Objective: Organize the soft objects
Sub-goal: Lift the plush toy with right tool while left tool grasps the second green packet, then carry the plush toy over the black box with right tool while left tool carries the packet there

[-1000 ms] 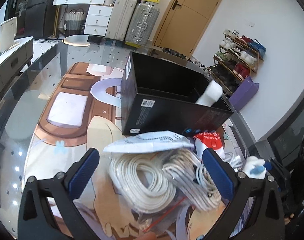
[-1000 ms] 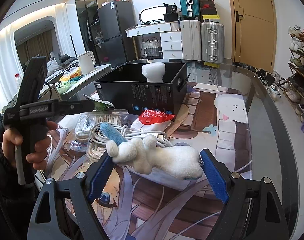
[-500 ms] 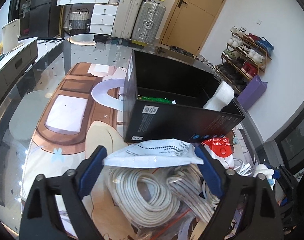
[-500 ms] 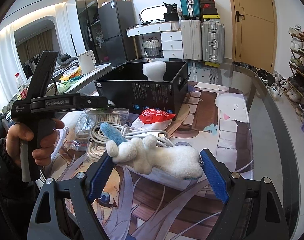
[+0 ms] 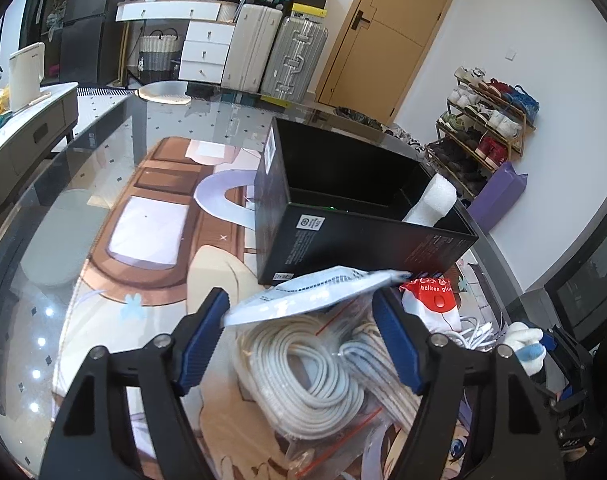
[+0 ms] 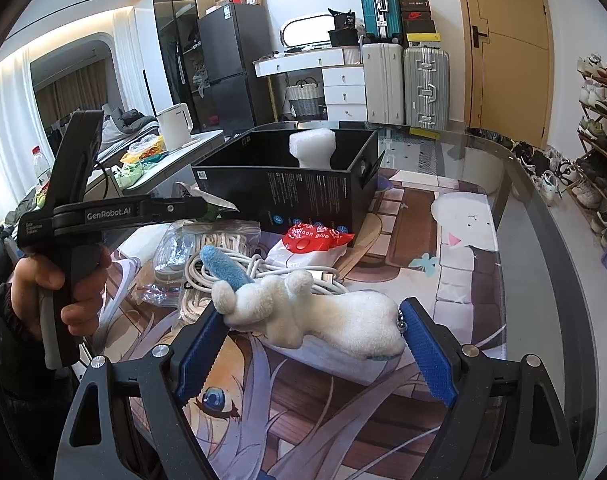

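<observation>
My left gripper is shut on a flat white packet and holds it above the bagged white cables, just short of the open black box. A white foam piece leans in the box's right end. My right gripper is shut on a white plush toy with a blue horn, held over the printed mat. The left gripper also shows in the right wrist view, with the packet at its tip.
A red and white balloon glue pack and loose white cables lie in front of the box. The glass table's rim curves on the right. Suitcases, drawers and a shoe rack stand beyond.
My left gripper has closed on the white packet and lifted it toward the black box. My right gripper has held still with the plush toy.
</observation>
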